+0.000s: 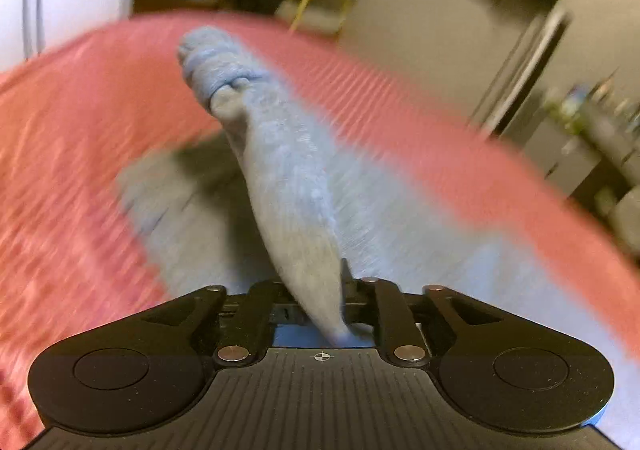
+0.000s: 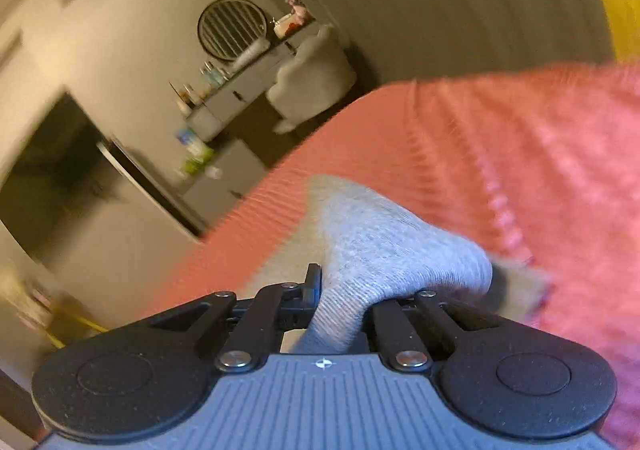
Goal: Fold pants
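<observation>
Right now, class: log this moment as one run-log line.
step: folding | left gripper: shut on pants | right gripper: shut on pants | surface: pink cover

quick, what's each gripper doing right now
left gripper: shut on a bunched ridge of the light grey knit pants
right gripper: shut on another fold of the pants, over the pink ribbed cover

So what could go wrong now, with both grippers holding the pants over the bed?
The left gripper holds only a thin bunched strip of the pants, so it may slip out. The right gripper pinches a small fold near the edge of the red bedcover; a pull could drag cloth off it.
</observation>
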`<state>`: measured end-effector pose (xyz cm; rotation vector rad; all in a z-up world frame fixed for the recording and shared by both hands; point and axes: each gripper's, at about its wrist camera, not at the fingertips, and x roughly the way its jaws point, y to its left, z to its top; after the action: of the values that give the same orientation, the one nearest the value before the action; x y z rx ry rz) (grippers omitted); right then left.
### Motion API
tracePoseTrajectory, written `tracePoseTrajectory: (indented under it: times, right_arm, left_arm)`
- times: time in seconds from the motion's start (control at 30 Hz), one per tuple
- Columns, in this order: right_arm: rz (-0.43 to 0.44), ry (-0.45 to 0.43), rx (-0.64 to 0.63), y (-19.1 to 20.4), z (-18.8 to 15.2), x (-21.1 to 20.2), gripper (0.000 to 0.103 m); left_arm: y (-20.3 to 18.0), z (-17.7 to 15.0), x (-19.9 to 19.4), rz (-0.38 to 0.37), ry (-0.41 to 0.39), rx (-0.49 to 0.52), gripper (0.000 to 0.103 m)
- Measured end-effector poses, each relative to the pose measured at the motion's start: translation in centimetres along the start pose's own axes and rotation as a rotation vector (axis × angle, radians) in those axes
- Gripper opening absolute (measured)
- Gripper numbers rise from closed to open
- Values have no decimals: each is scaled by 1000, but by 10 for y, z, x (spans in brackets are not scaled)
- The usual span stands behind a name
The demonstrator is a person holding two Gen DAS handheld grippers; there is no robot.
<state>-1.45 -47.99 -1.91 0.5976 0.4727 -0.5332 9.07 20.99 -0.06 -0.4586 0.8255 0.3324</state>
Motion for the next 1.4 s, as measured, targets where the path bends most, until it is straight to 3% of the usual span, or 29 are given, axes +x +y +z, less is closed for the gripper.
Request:
tracePoseTrajectory:
  times: [0.03,0.1,0.17,0.2,0.27,0.33,0.4,0.5,0.63,0.7,0.77,0.83,0.87,0.93,1.0,1.07,1.13,1.2,1.27,1.33,1.4]
  right_arm:
    - [-72,48,-31,-1,-6,9,13]
    - [-102,147,54,-18,-10,23,19]
    - [-44,134,195,-35,-6,18,20]
    - [-33,117,251,-41,-3,14,27]
    - [-39,90,293,-47,3,11,34]
    - [-37,104,279,-49,6,14,32]
    - [-28,105,240,-42,9,11,5]
    - [-57,5,124,-31,14,-4,5]
    - [-283,50,12,-27,13,3,9]
    - [-347,15,4,-26,13,-5,20]
    - [-369,-59,-48,-13,12,-19,24]
    - [-346,-132,-162,12,9,-32,25]
    - [-311,-161,-212,27,7,-36,27]
    - [-170,-169,-293,59,-2,-40,36]
    - [13,-110,-389,95,-19,-33,56]
    - [161,-36,-509,135,-46,-22,63]
    - [237,27,-650,169,-76,-9,66]
    - [264,85,-768,189,-103,5,66]
    - [247,152,-867,191,-120,18,66]
    - [263,128,-896,179,-123,22,69]
    - [212,116,-854,168,-113,30,86]
  left_arm:
    - [8,-6,9,45,52,-16,26]
    - [20,-14,5,26,41,-54,28]
    - [25,-13,-4,25,10,-80,39]
    - [27,-12,-8,32,-5,-86,50]
    - [28,-8,-11,43,-29,-88,53]
    - [29,-5,-6,51,-22,-82,41]
    - [27,-2,-7,68,-26,-74,17]
    - [25,-4,-11,123,-48,-60,17]
    - [27,-4,-24,266,-92,-101,45]
    - [28,0,-40,325,-154,-85,46]
    - [20,5,-55,327,-203,1,52]
    - [3,5,-69,273,-241,123,71]
    - [-7,2,-75,231,-254,176,75]
    - [-34,-9,-80,129,-266,276,89]
    - [-63,-27,-73,25,-258,348,94]
    - [-89,-44,-56,-30,-223,373,94]
    - [-113,-64,-29,-86,-154,367,93]
    - [-130,-81,-5,-105,-75,352,91]
    - [-142,-94,21,-77,-3,394,91]
    - [-145,-100,30,-42,-41,477,97]
    - [-142,-95,31,-16,-70,486,97]
